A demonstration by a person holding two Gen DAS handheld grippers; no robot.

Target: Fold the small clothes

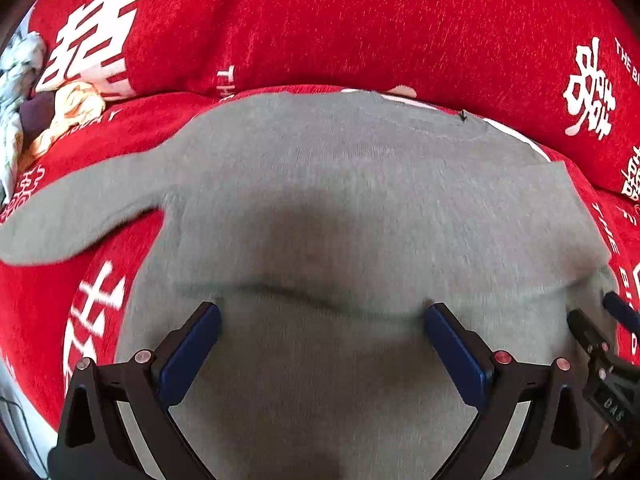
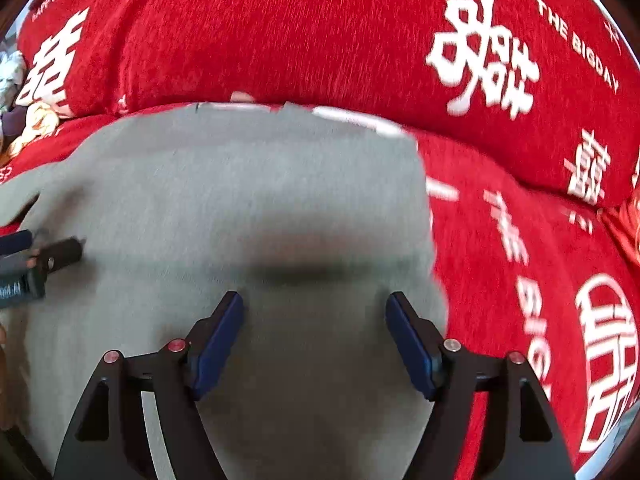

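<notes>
the grey garment (image 1: pixel 340 208) is lying flat on the red cover (image 1: pixel 360 28), one sleeve trailing toward nine o'clock. left gripper (image 1: pixel 322 344) and right gripper (image 2: pixel 316 336) are hovering apart, empty; a shallow pinch risks dragging and bunching the fabric.

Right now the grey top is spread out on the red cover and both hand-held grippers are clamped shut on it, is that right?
Not quite. The grey top does lie spread on the red cover, but both are open: the left wrist view shows the left hand-held gripper with jaws apart over the cloth, and the right wrist view shows the right hand-held gripper likewise.
</notes>
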